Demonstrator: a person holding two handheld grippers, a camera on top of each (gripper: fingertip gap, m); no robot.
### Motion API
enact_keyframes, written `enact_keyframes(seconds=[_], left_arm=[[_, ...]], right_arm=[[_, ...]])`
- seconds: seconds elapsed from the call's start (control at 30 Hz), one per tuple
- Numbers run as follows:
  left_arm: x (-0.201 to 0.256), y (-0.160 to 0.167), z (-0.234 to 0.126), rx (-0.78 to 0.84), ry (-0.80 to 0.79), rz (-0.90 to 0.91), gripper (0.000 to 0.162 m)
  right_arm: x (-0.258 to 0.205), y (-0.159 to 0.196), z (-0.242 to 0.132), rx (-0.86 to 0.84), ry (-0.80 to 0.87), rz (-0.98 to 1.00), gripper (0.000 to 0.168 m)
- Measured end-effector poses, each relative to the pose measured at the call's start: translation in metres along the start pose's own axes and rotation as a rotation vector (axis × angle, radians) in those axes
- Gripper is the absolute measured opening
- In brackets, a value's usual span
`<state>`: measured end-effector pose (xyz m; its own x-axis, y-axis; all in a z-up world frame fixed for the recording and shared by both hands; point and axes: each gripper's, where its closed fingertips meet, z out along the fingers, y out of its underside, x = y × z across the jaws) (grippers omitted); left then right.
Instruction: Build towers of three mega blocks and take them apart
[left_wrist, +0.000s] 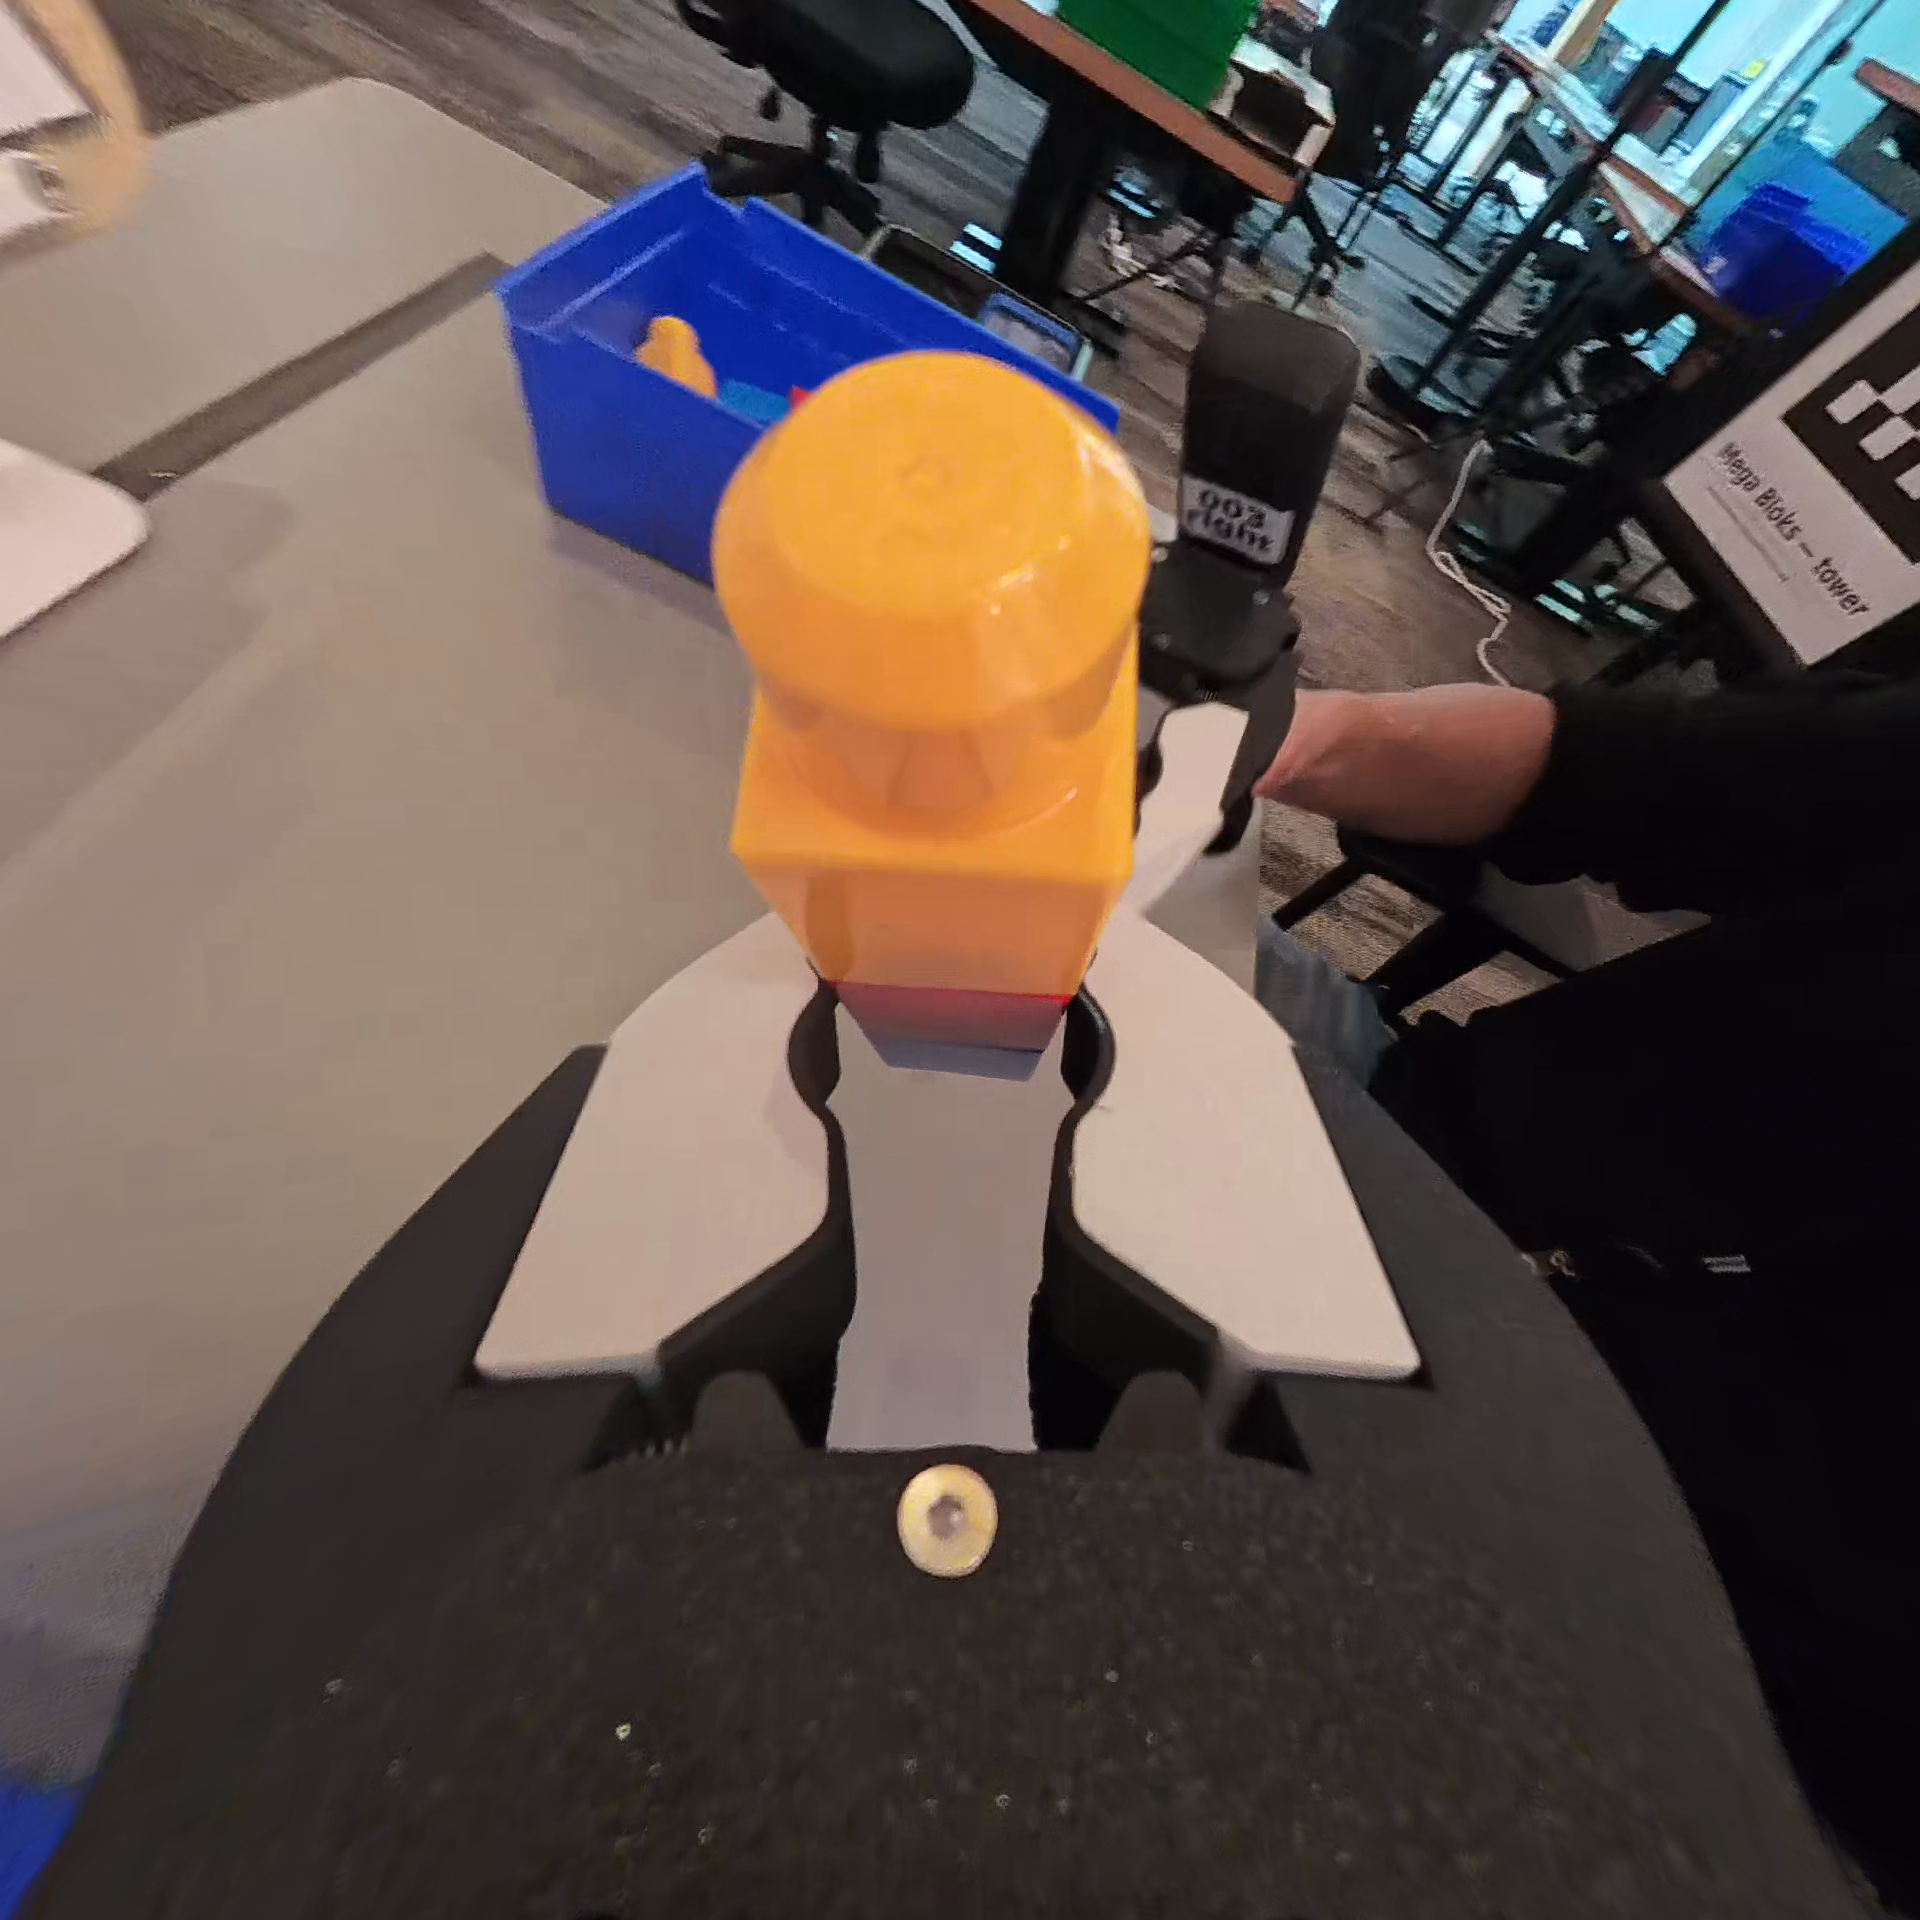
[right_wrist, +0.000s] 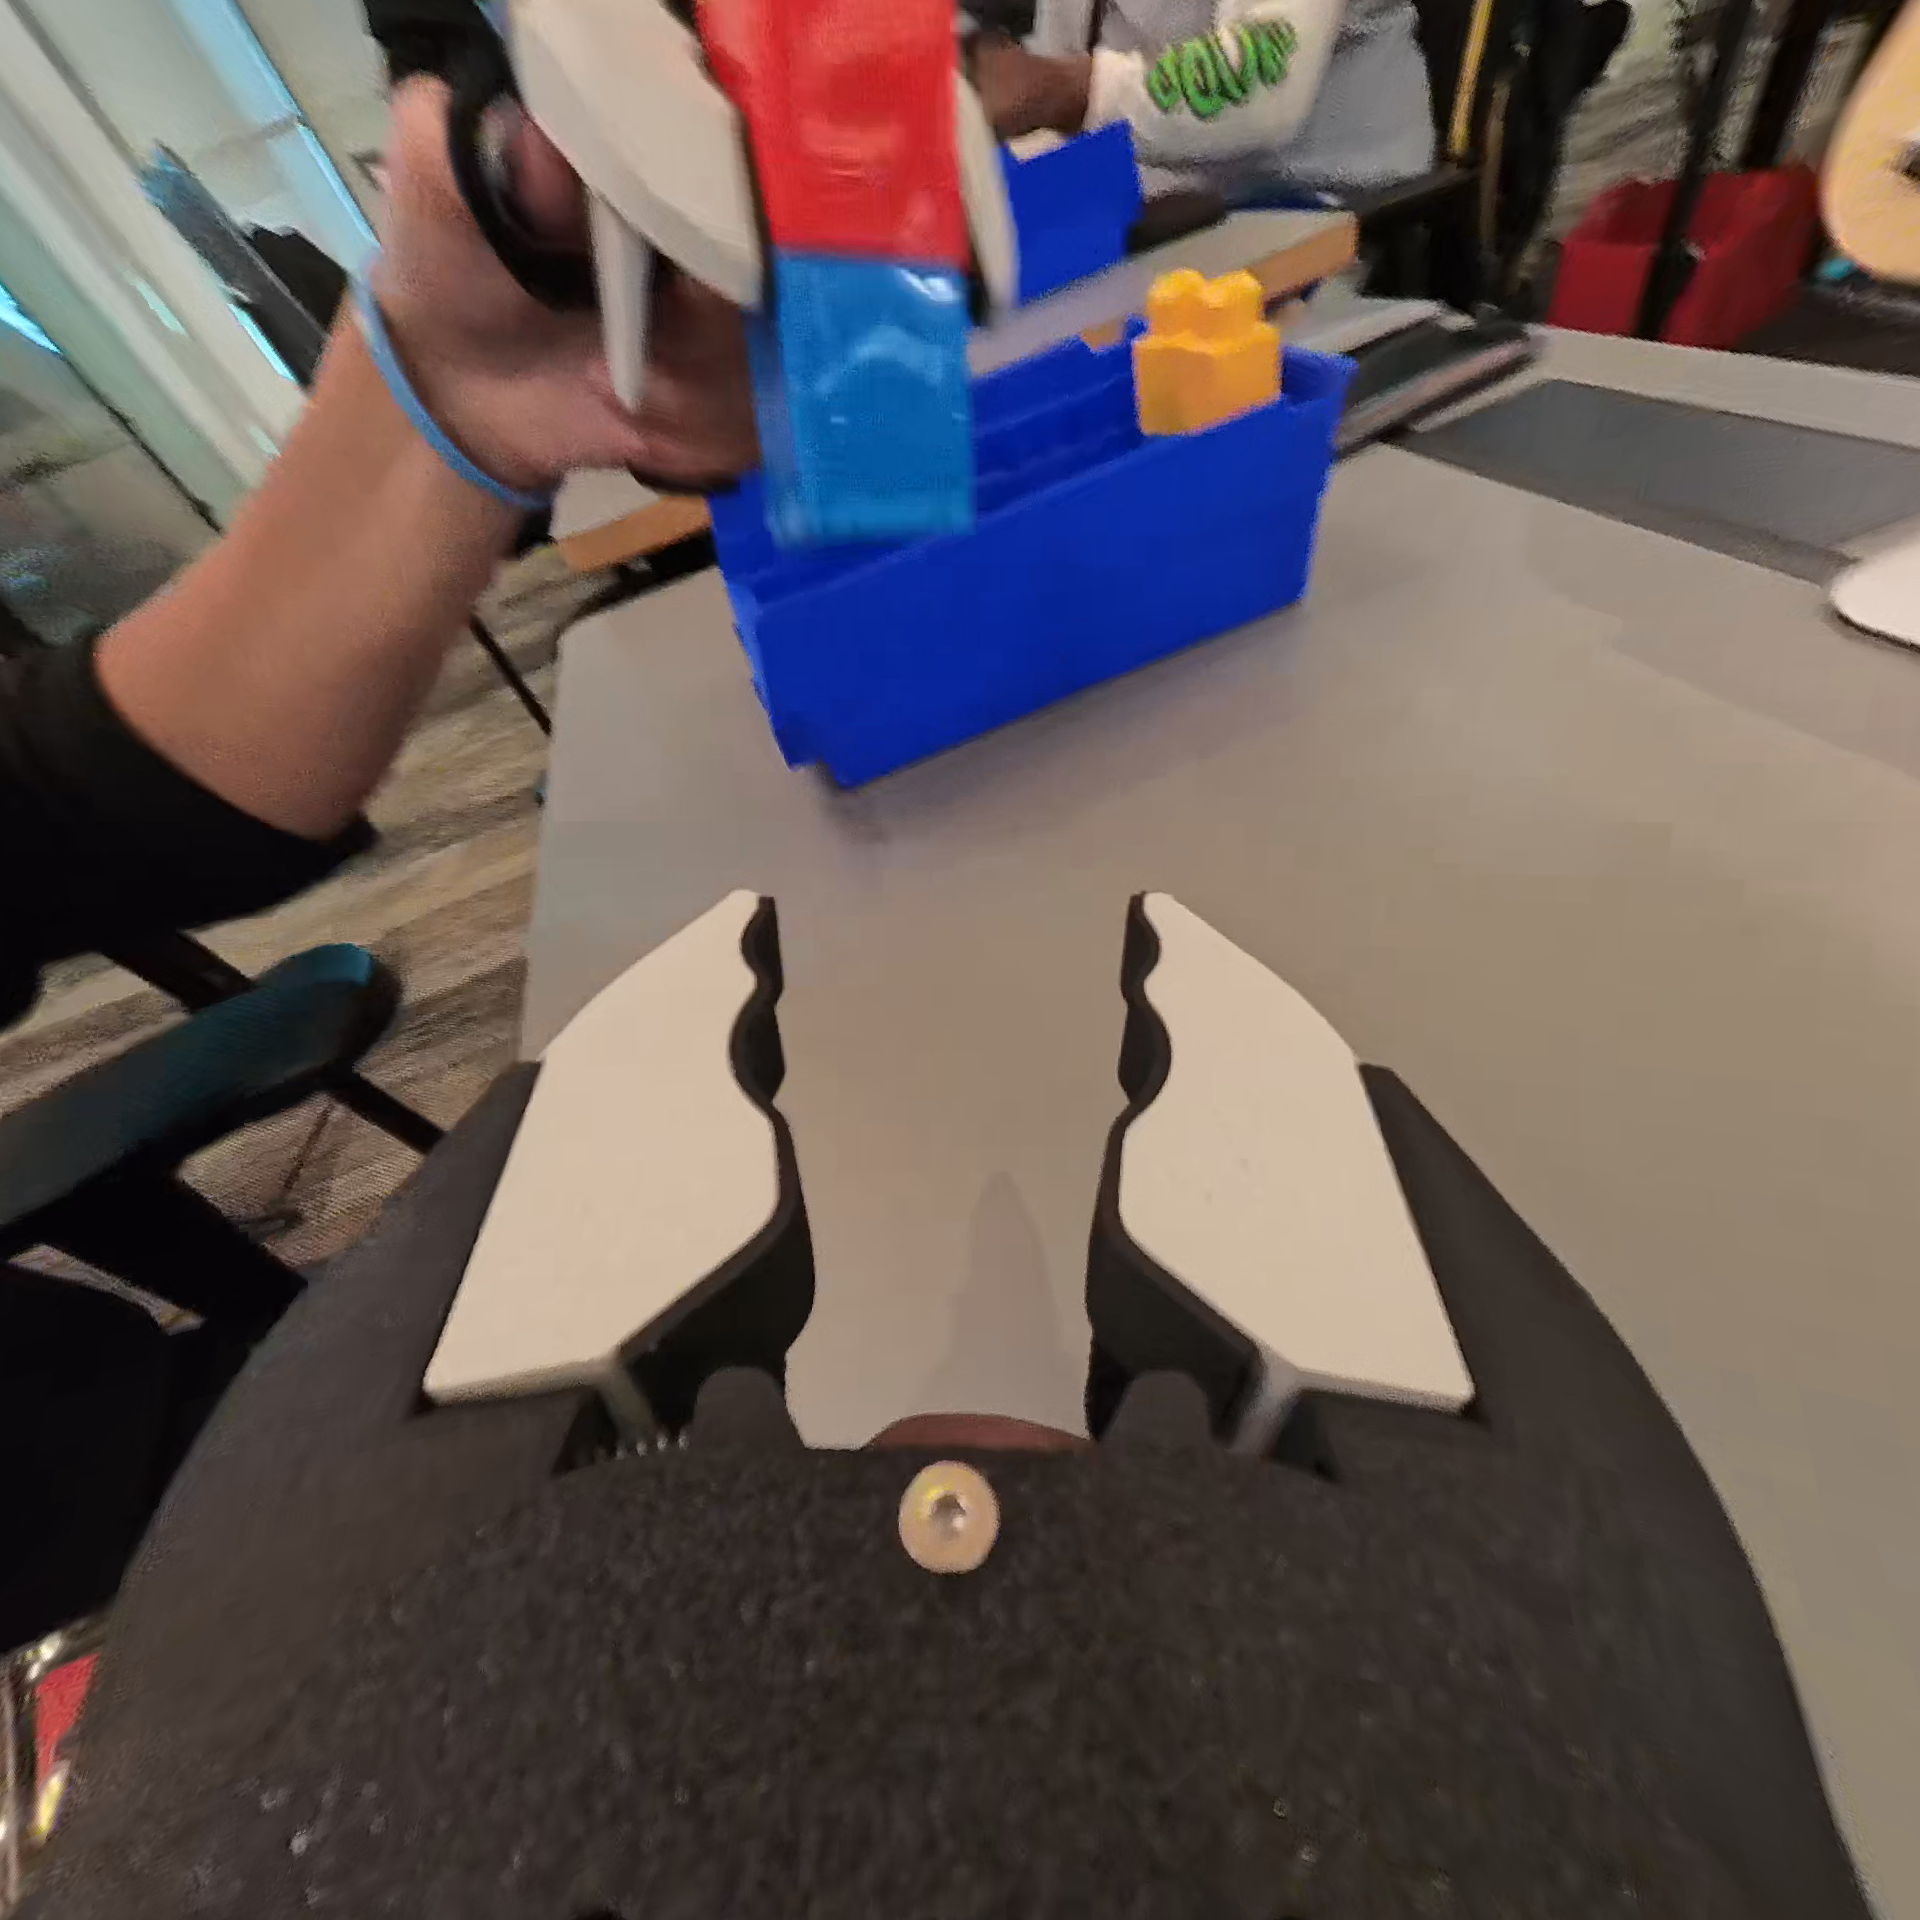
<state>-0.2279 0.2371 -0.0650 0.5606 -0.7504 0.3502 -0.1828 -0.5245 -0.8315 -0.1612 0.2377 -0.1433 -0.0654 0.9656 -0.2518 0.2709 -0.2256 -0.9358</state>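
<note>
Meanwhile, your left gripper (left_wrist: 948, 1023) had its white fingers (left_wrist: 707, 1132) clamped on a tower of three plastic mega blocks: an orange block (left_wrist: 930, 748) on top with its round stud toward the camera, a red block (left_wrist: 951, 1006) in the middle where the fingers pressed, and a blue block (left_wrist: 956, 1058) at the bottom. In the right wrist view that tower hung in the air, tilted, above and in front of the blue plastic bin (right_wrist: 1039, 623), with the red block (right_wrist: 842, 125) gripped and the blue block (right_wrist: 868, 405) hanging free below it. Your right gripper (right_wrist: 951, 925) was held low over the grey table (right_wrist: 1455, 831), its fingers (right_wrist: 644, 1143) spread apart with nothing between them. A second orange mega block (right_wrist: 1205, 353) stood upright at the far end of the bin, which sat on the table near its edge. Both views were somewhat blurred around the tower.
</note>
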Motion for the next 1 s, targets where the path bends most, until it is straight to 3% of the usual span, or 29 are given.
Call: enact_keyframes(seconds=[0.17, 0.23, 0.3, 0.53, 0.67, 0.8, 0.9, 1.0], left_arm=[[0.010, -0.002, 0.047, -0.044, 0.048, 0.010, 0.039], [0.014, 0.000, 0.056, -0.052, 0.069, 0.009, 0.040], [0.014, 0.001, 0.062, -0.048, 0.071, 0.013, 0.039], [0.015, 0.004, 0.065, -0.052, 0.092, 0.011, 0.039], [0.013, -0.029, 0.039, 0.163, 0.126, -0.072, 0.039], [0.002, -0.011, 0.034, 0.075, -0.020, 0.005, 0.039], [0.005, 0.012, 0.046, 0.051, -0.126, 0.033, 0.039], [0.004, 0.043, 0.062, 0.042, -0.240, 0.027, 0.040]], right_arm=[[-0.005, -0.030, 0.018, 0.144, -0.100, 0.096, 0.063], [-0.003, -0.032, 0.016, 0.168, -0.137, 0.145, 0.053], [-0.004, -0.032, 0.011, 0.183, -0.173, 0.137, 0.036], [-0.009, -0.022, 0.009, 0.131, -0.202, 0.140, 0.035], [-0.005, 0.020, 0.012, -0.078, -0.148, 0.079, 0.035], [-0.002, 0.031, -0.002, -0.138, -0.065, 0.054, 0.035], [0.014, 0.021, -0.039, -0.184, 0.102, -0.041, 0.035], [0.054, -0.016, -0.104, -0.125, 0.326, -0.041, 0.035]])
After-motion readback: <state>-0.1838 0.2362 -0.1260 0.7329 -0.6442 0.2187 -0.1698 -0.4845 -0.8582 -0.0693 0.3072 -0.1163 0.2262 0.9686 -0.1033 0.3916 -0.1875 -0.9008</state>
